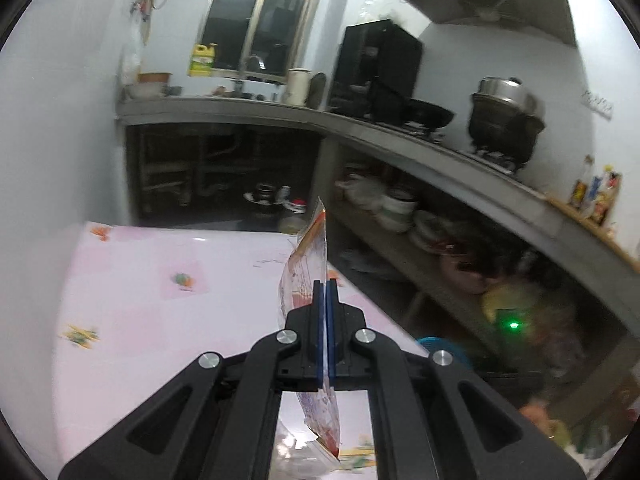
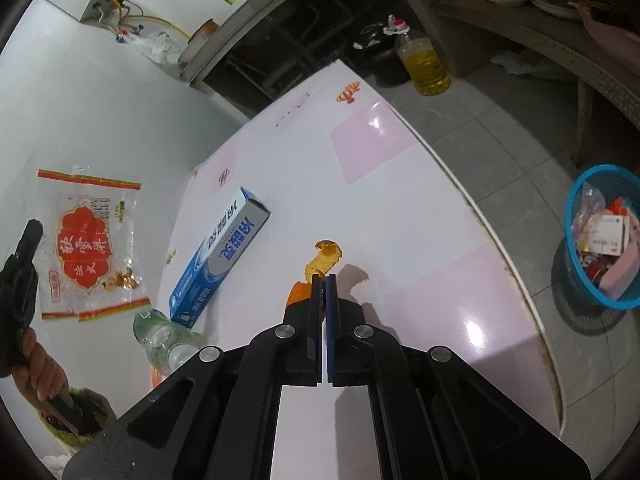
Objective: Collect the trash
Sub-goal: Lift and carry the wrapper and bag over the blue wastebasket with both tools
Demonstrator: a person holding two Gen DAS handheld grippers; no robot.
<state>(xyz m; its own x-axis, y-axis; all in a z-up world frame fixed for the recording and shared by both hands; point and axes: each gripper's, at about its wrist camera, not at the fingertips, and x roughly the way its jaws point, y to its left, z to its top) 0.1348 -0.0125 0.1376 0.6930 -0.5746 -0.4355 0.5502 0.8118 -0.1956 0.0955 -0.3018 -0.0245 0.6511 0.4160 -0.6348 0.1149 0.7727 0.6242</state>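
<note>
Tabletop (image 2: 420,208), glossy pink, curves off to tiled floor where a blue basket (image 2: 576,280) of rubbish sits well clear of its edge. The left gripper (image 1: 325,284) is clamped on a clear snack wrapper (image 1: 310,252), held aloft. The right gripper (image 2: 324,278) pinches orange peel (image 2: 325,258) above the table, near a toothpaste box (image 2: 220,256) and bottle (image 2: 160,340).

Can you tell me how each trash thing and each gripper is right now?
Left gripper: shut on snack wrapper, lifted.
Right gripper: shut on orange peel.
Toothpaste box: lying on table.
Plastic bottle: on its side.
Blue basket: on floor, holding trash.
</note>
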